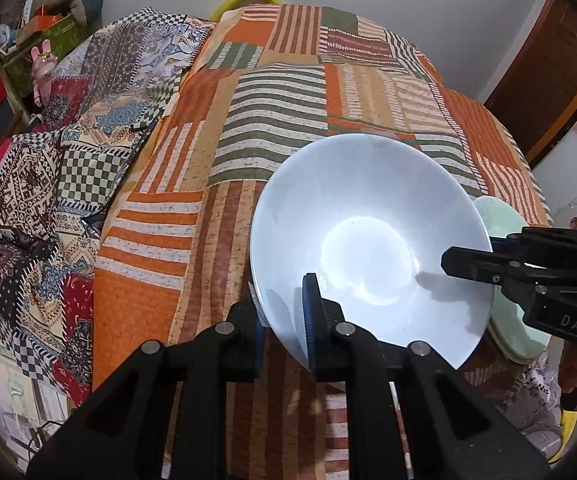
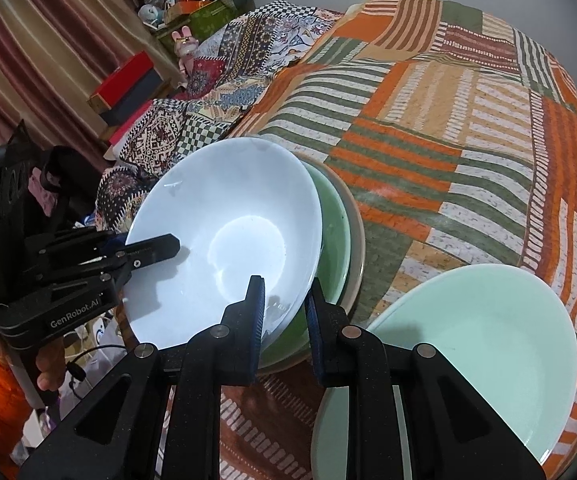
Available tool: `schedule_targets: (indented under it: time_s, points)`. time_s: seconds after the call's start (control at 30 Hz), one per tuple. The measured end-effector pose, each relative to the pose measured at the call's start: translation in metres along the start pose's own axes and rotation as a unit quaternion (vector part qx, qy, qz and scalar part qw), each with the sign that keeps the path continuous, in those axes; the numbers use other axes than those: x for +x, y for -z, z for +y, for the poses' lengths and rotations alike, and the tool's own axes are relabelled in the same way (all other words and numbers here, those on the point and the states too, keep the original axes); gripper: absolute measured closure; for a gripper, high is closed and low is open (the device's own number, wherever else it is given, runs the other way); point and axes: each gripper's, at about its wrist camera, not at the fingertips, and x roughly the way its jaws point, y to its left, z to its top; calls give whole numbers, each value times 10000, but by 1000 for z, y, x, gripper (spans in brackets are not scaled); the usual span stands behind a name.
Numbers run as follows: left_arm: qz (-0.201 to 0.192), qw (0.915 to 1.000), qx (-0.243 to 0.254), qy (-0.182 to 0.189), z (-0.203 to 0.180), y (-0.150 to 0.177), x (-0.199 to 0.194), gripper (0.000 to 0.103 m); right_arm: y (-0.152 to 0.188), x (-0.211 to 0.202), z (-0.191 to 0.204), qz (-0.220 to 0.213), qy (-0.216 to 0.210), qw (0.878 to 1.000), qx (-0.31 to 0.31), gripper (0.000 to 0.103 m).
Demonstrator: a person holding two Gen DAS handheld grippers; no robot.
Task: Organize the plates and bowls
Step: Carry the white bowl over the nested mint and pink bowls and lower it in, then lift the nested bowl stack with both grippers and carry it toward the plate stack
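While both hand-held grippers, left [image 1: 284,320] and right [image 2: 284,312], pinch opposite rims of the white bowl [image 2: 224,248], it hangs tilted over the green bowl [image 2: 334,232] near the bed's [image 2: 468,152] front edge. Lower it level, then release both together so it nests squarely.

You're in a lived-in home room: a striped patchwork cloth [image 1: 288,128] covers the table, a second patterned cloth [image 1: 100,92] lies at far left, with a pink bunny toy [image 1: 42,68], stacked boxes [image 2: 128,84] and drawn curtains [image 2: 40,40] beyond.
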Motion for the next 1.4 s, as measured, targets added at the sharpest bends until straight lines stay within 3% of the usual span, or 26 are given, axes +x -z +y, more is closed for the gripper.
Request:
schedule_targets:
  time_s: [0.63,0.7,0.97,1.07,1.3,1.4]
  points:
    - [99,9998,-33,-160,4,-5,7,88,-9,4,14,124,513,9971,-541,82]
    - [92,9998,-17,-178,3,-5,7,84,-9,3,13,136,502,9971,-551,80]
    - [133,9998,-129,-8,8,-1,3,83,-9,-4,13,53,638,9962,-585,74]
    - [5,9998,-187,58,11,-2,-6,75,-9,-13,9,-98,704,9958,-570,64]
    - [-167,9991,-342,210,19,1,-19,52,-13,-26,4,-323,720,9956,-496,56]
    - [-27,9987,-406,290,20,3,-10,50,-14,-21,-2,-251,683,9965,-416,49]
